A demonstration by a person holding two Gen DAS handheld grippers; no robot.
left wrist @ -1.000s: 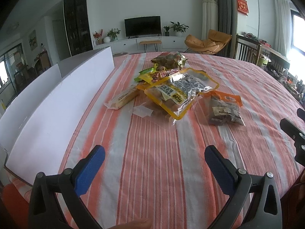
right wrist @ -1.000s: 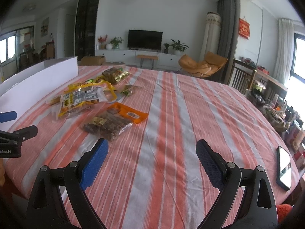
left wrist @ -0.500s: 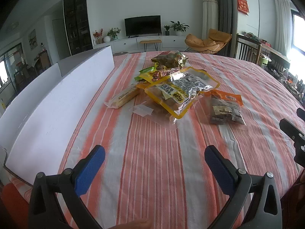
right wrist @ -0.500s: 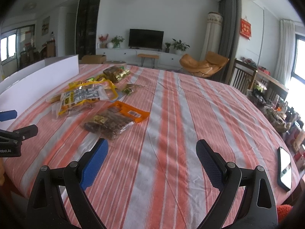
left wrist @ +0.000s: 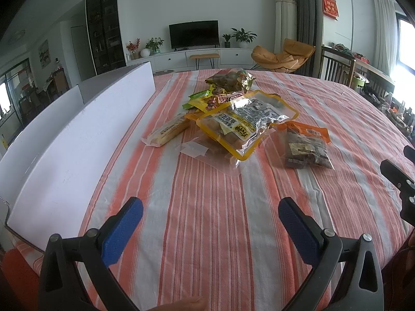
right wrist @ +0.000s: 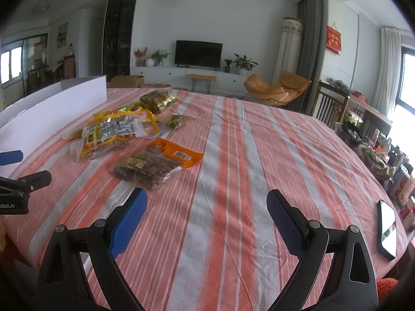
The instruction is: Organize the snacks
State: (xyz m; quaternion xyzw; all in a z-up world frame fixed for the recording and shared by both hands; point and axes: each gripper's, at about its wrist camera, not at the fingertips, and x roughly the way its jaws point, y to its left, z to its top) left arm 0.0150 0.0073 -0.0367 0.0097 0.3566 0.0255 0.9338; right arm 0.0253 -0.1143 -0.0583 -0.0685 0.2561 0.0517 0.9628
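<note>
Lying well ahead of both grippers' wide-spread, empty jaws, the snack packets [left wrist: 243,121] on the striped tablecloth [left wrist: 207,207].

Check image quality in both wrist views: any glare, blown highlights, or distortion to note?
Left wrist view: the window at the right edge is blown out, the yellow-edged snack bag shows glare on its clear film, and the white box wall bows from fisheye. Right wrist view: the phone screen reflects white; corners vignette black.
</note>
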